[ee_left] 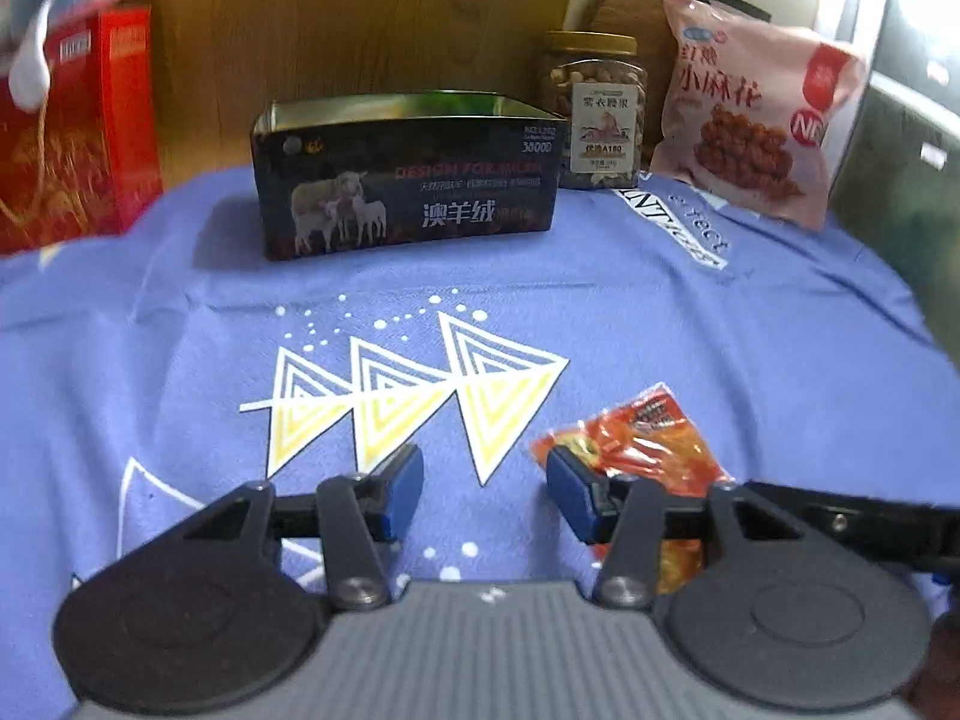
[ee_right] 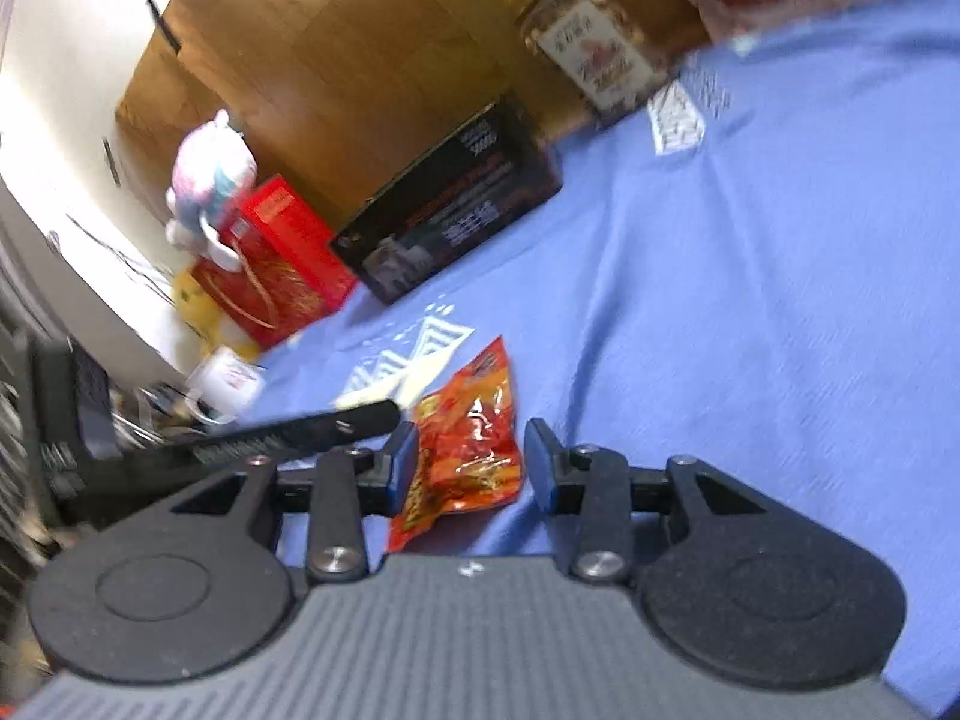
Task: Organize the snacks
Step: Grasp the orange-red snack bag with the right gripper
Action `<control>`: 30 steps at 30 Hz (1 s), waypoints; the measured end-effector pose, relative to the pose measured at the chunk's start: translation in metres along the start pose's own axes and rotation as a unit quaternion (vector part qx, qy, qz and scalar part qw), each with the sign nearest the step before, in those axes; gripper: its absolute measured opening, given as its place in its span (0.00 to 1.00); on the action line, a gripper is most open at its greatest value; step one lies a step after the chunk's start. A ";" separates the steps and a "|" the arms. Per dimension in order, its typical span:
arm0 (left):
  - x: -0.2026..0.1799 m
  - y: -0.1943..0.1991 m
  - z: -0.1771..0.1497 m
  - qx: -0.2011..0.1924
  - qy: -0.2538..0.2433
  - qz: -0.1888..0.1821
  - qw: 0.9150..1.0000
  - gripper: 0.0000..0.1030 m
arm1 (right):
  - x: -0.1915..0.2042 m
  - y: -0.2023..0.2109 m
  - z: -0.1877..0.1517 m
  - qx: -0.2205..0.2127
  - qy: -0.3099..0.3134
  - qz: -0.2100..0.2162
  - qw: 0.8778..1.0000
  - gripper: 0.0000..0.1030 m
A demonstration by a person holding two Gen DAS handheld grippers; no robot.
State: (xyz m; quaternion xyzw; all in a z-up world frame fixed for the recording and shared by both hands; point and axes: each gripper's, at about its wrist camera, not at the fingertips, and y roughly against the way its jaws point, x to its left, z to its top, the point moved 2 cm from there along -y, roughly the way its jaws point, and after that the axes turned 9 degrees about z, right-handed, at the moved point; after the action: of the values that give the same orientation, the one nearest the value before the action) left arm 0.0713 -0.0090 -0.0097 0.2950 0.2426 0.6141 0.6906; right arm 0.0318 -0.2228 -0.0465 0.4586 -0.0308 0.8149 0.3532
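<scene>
Right tongs [ee_right: 471, 468] astride crinkled orange-red packet [ee_right: 474, 438]

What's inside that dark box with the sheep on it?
The dark box is open-topped; only its shiny inner wall shows. Its front wall hides the bottom, so any contents are unseen.

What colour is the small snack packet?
Orange-red snack packet, clearest in the right wrist view.

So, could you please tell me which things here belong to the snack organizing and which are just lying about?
Job: orange snack packet, open dark tin, nut jar, pink snack bag.

Lying about: red box, plush toy, blue cloth.
</scene>
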 end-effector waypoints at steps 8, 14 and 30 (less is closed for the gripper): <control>-0.009 0.003 -0.010 -0.030 -0.020 0.023 0.999 0.45 | 0.009 -0.005 -0.008 -0.002 0.020 0.001 1.000 0.35; -0.007 0.003 -0.008 -0.027 -0.017 0.020 0.999 0.45 | 0.008 -0.003 -0.011 -0.008 0.023 -0.001 1.000 0.36; -0.003 0.000 0.000 0.003 -0.001 0.007 1.000 0.49 | 0.013 -0.012 -0.012 0.004 0.055 -0.023 0.998 0.22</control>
State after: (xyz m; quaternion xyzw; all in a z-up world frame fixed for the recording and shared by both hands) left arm 0.0712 -0.0121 -0.0095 0.2989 0.2420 0.6178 0.6859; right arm 0.0263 -0.2019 -0.0465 0.4149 0.0024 0.8307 0.3711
